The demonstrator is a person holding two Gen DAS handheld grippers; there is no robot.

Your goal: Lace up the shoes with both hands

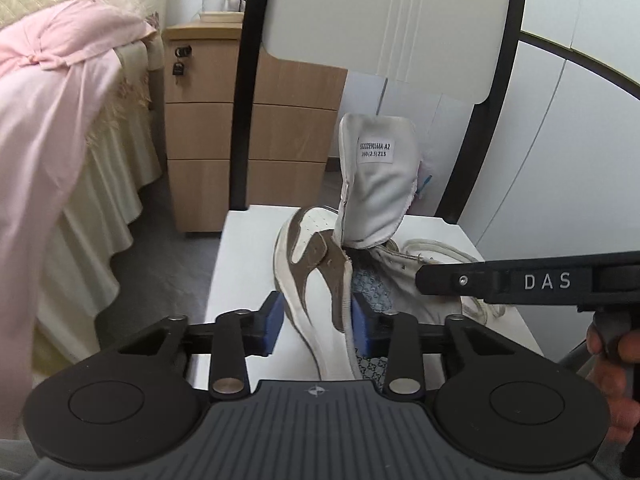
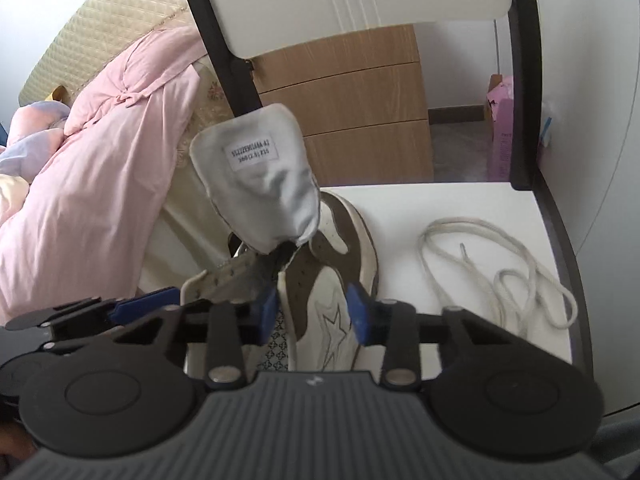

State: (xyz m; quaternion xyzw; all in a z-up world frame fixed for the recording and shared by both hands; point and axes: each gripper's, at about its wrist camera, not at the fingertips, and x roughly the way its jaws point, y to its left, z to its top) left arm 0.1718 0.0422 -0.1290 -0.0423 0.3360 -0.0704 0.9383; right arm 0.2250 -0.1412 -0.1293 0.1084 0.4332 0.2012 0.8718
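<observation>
A white and brown sneaker (image 1: 312, 276) lies on a white chair seat (image 1: 240, 248), its grey tongue (image 1: 376, 184) pulled up. My left gripper (image 1: 318, 320) is shut on the shoe's left side wall, blue pads on either side. My right gripper (image 2: 312, 312) is shut on the shoe's (image 2: 328, 280) right side wall, and it shows in the left wrist view (image 1: 520, 280) as a black bar at the right. A loose off-white lace (image 2: 492, 272) lies in coils on the seat (image 2: 480, 208) to the right of the shoe, touched by neither gripper.
The chair's white backrest (image 1: 384, 20) and black frame (image 1: 244, 100) rise behind the shoe. A wooden drawer cabinet (image 1: 248, 120) stands behind it. A bed with pink bedding (image 2: 100, 160) is at the left. A pink box (image 2: 500, 128) sits on the floor at the right.
</observation>
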